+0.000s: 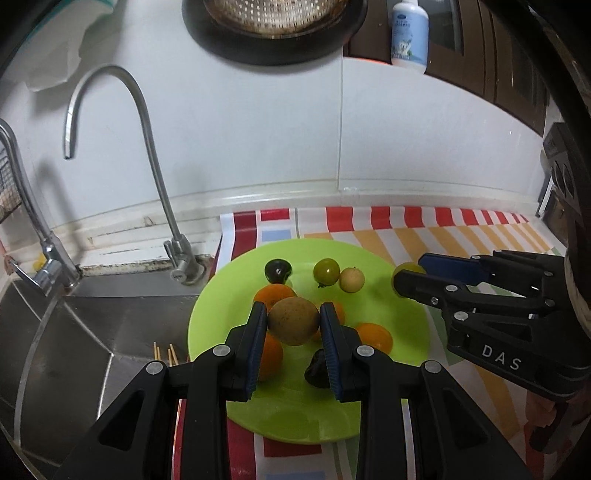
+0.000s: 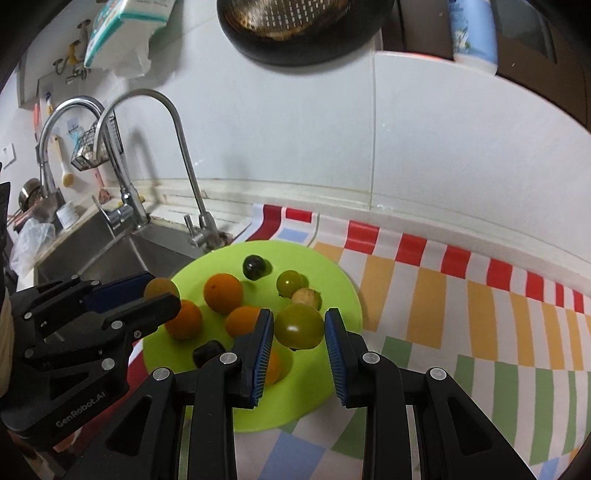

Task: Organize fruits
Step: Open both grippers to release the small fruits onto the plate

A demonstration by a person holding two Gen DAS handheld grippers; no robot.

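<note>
Beside the steel sink (image 1: 92, 325), a checkered tablecloth (image 2: 461, 295) under white tiles (image 1: 258, 147).

"DAS" printed white on right gripper (image 1: 408, 275) body in the left wrist view, "GenRobot.AI" on left gripper (image 2: 162, 291) body in the right wrist view; bottle (image 1: 409, 33) label unreadable.

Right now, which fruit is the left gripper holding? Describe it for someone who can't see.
Find the lime-green plate beside the sink. Above its oranges, the left gripper pinches a round brownish fruit: dull and speckled, unlike the glossy orange and green ones.
</note>
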